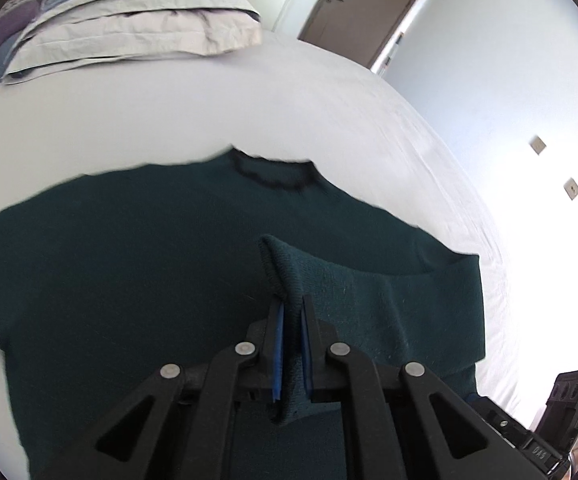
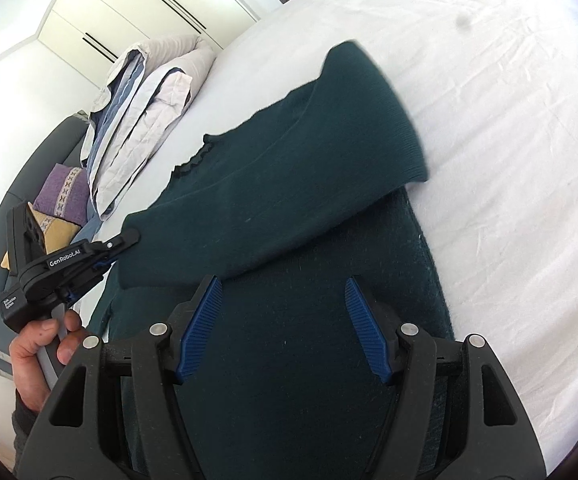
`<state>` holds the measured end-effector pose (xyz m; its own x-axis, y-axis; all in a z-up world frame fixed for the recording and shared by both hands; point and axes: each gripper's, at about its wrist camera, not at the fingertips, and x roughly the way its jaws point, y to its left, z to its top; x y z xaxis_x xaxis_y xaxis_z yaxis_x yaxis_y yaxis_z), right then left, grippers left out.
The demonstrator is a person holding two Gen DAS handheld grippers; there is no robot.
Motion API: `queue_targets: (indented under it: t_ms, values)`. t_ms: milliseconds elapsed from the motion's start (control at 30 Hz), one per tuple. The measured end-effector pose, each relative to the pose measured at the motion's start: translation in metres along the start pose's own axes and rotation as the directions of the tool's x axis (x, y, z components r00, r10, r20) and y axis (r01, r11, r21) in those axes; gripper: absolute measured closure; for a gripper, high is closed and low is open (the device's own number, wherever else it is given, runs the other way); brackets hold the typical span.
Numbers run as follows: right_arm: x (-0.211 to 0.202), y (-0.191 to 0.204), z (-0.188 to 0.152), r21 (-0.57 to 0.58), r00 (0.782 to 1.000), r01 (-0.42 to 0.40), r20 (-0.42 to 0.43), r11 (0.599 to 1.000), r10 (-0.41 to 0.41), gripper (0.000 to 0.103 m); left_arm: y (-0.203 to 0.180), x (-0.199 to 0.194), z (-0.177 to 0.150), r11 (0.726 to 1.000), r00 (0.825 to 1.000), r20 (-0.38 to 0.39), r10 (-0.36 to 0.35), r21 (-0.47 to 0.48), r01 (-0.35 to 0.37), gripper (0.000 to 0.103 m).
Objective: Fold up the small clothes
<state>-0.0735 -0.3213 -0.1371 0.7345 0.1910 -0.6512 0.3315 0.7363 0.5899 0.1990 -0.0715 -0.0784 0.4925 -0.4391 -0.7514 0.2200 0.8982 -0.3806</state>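
Sweater, dark green, lies spread on a white bed near stacked pillows. Left gripper fingers pinch its sleeve cuff; right gripper fingers hover half-open above, holding nothing.

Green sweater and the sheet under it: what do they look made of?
Green sweater: looks like a soft knit, maybe wool or a blend; ribbing shows on the cuff pinched in the left gripper, with fuzzy edges and lint specks. Bed sheet: smooth, matte white woven cloth, probably cotton, finely creased.
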Motion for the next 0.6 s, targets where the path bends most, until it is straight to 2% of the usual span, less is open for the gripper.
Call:
queue_targets:
  t_ms: [133,300,433,600]
  values:
    - [-0.009,0.000,0.027,0.006,0.998,0.015,0.056,1.000,-0.016,0.039,0.044,-0.004,0.010,0.997,0.999,0.012,0.043,-0.060,-0.042,0.095]
    - [-0.006,-0.002,0.073,0.014,0.989,0.089,0.113,0.996,-0.090,0.040,0.072,0.003,0.010,0.994,0.997,0.017,0.078,-0.080,-0.076,0.095]
    - [0.004,-0.010,0.105,0.037,0.982,0.147,0.115,0.988,-0.151,0.041,0.071,0.006,0.004,0.995,0.996,0.025,0.081,-0.062,-0.080,0.094]
    - [0.031,-0.019,0.134,0.025,0.982,0.177,0.059,0.984,-0.178,0.043,0.075,0.012,0.000,0.995,0.997,0.035,0.076,-0.062,-0.073,0.094]
